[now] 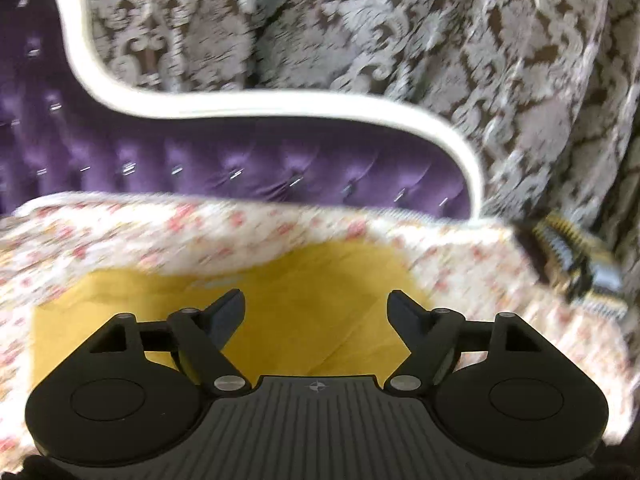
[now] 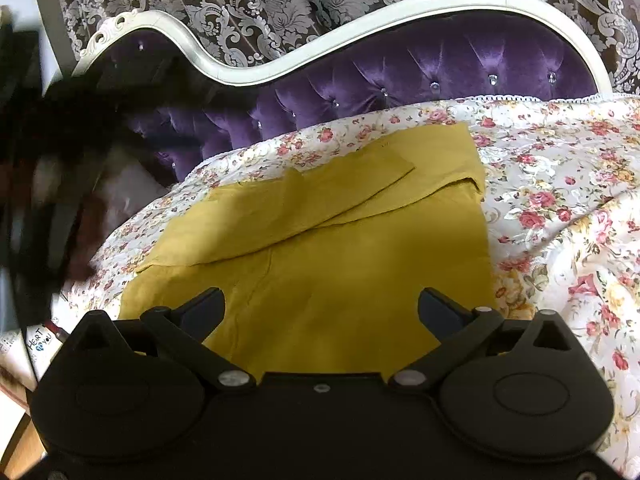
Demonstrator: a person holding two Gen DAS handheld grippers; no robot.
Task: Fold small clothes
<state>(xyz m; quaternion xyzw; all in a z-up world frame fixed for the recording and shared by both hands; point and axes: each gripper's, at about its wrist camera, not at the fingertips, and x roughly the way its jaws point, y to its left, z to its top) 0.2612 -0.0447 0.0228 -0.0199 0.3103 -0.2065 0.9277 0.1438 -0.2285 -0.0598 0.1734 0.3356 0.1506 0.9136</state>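
Note:
A mustard-yellow garment (image 2: 320, 240) lies flat on a floral bedspread (image 2: 560, 200), its upper part folded across in a slanting flap. My right gripper (image 2: 322, 304) hovers over the garment's near edge, jaws wide open, nothing between them. In the blurred left wrist view the same yellow garment (image 1: 312, 320) fills the space ahead. My left gripper (image 1: 316, 306) is open above it with only cloth behind the gap and nothing pinched. A dark blurred shape (image 2: 44, 140) at the left edge of the right wrist view cannot be made out.
A purple tufted headboard (image 2: 400, 72) with a white curved frame (image 1: 280, 106) stands behind the bed, patterned curtains (image 2: 280, 0) beyond it. A striped yellow-and-grey cloth (image 1: 580, 264) lies at the bed's right edge. A printed box (image 2: 44, 346) sits low at the left.

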